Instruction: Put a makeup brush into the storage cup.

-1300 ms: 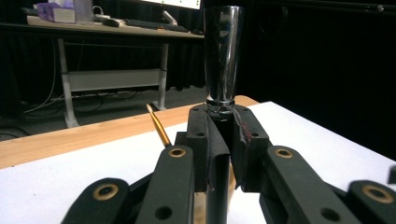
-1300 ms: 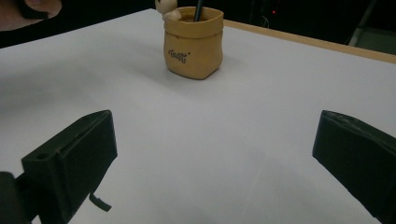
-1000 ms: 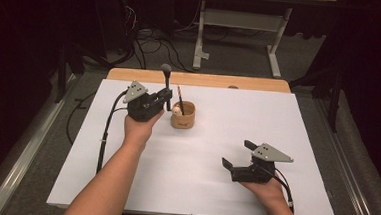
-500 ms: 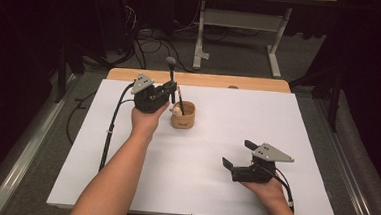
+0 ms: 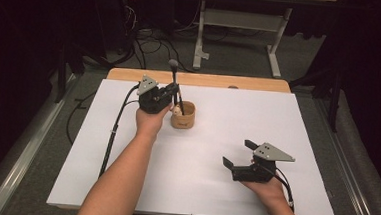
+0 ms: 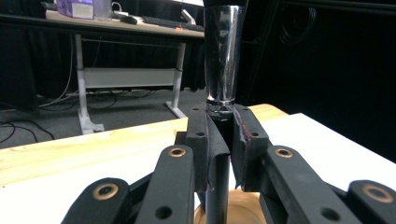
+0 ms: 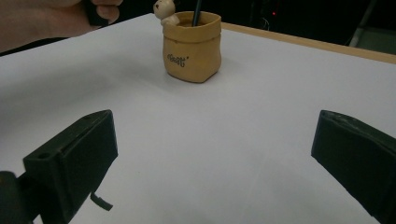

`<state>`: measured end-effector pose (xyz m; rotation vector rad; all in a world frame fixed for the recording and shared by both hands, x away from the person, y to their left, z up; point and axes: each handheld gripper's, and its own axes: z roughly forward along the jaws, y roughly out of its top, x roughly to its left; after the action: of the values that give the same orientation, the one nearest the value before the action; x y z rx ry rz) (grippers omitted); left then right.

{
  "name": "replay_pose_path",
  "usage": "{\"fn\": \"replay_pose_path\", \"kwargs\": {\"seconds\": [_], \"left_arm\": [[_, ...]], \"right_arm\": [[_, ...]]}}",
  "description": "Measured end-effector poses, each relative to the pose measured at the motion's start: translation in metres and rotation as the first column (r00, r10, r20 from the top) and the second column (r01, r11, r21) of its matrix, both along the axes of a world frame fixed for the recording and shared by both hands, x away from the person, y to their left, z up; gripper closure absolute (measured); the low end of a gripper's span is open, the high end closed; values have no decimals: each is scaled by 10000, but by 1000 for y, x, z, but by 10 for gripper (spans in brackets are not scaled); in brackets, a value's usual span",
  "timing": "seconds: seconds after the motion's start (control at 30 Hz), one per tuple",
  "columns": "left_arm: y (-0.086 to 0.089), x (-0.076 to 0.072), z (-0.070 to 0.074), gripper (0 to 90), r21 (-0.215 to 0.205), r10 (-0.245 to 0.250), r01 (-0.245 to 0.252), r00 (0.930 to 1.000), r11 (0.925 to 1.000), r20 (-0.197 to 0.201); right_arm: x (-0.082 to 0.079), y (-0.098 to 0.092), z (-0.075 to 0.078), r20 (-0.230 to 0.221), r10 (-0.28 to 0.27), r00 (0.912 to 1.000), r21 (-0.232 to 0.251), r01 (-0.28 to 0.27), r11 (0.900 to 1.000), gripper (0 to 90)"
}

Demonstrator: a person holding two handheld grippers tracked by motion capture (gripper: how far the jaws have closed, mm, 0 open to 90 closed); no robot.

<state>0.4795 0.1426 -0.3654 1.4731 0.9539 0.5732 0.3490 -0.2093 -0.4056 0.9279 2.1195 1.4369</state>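
Observation:
A slim black tool with a chrome collar (image 6: 223, 51) and a grey tip (image 5: 173, 64) stands upright. My left gripper (image 5: 175, 97) is shut on the tool's stem, its pads (image 6: 210, 140) pressing from both sides. The stem's lower end (image 7: 197, 11) dips into a tan sack-shaped pot (image 5: 184, 118) with a small bear figure (image 7: 164, 10) on its rim. The pot (image 7: 191, 49) stands upright, with its rim (image 6: 243, 207) just under my left gripper (image 6: 225, 135). At the front right, my right gripper (image 5: 238, 152) rests open on the sheet. Nothing lies between the right gripper's (image 7: 215, 163) jaws.
A white sheet (image 5: 228, 115) covers the table, with a wooden strip (image 5: 205, 80) showing along the far edge. Beyond it stand a white desk frame (image 5: 238, 25) and loose cables (image 5: 147, 40) on a dark floor. The left gripper's cable (image 5: 114, 128) trails along the sheet's left side.
My left hand has carried the tool to the right and slightly down, bringing it over the pot. The right gripper has stayed where it was.

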Motion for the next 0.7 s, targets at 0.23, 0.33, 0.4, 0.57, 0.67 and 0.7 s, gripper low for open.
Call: {"fn": "replay_pose_path", "kwargs": {"seconds": [0.23, 0.33, 0.4, 0.57, 0.67, 0.7], "left_arm": [[-5, 1, -9, 787, 166, -104, 108, 9997, 9998, -227], [-6, 1, -12, 786, 179, -109, 115, 9994, 9998, -328], [-6, 1, -15, 786, 251, -90, 100, 9991, 9996, -403], [-5, 0, -20, 786, 270, -83, 98, 9984, 9996, -556], [-6, 0, -23, 786, 279, -123, 142, 9977, 9995, -668], [-6, 0, -23, 786, 309, -145, 167, 9975, 9994, -687]], "right_arm": [[0, 0, 0, -12, 24, 10000, 6, -24, 10000, 18], [0, 0, 0, 21, 30, 10000, 6, -30, 10000, 19], [0, 0, 0, -42, 0, 10000, 15, 0, 10000, 20], [0, 1, 0, -2, 21, 10000, 2, -21, 10000, 21], [0, 1, -1, -19, 52, 10000, -4, -52, 10000, 22], [0, 1, -1, -26, 50, 10000, -33, -50, 10000, 23]]}}
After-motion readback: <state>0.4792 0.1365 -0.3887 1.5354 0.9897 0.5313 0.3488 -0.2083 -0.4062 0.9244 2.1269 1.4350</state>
